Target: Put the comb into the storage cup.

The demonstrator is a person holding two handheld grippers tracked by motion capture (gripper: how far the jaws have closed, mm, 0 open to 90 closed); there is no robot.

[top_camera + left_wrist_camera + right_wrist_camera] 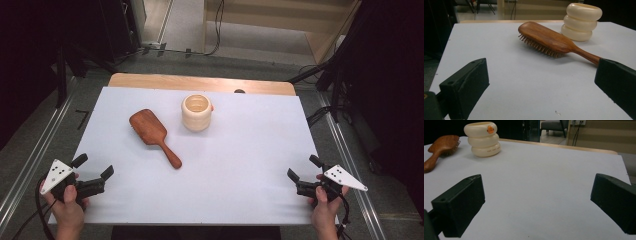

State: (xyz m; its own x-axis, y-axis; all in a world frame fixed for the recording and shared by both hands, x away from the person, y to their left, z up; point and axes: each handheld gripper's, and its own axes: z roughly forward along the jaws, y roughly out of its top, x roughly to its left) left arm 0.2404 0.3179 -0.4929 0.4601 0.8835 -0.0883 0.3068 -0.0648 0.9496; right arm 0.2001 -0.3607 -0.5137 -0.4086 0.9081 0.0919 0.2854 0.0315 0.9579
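A wooden hairbrush [153, 135] [549, 41] [439, 148] lies bristles-down on the white table cover, handle toward the near side. Just right of it stands a cream ribbed cup [197, 112] [581, 21] [483, 138] with a small orange mark on its rim. My left gripper [95, 167] [541, 82] rests at the near left corner, open, nothing between its jaws. At the near right corner sits my right gripper [304, 168] [536, 202], also open and empty. Both are well short of the brush and cup.
The white cover [240, 155] spreads over a wooden table whose far edge [200, 82] shows behind it. Cables and stand legs lie on the floor beyond [320, 70]. Dark curtains flank both sides.
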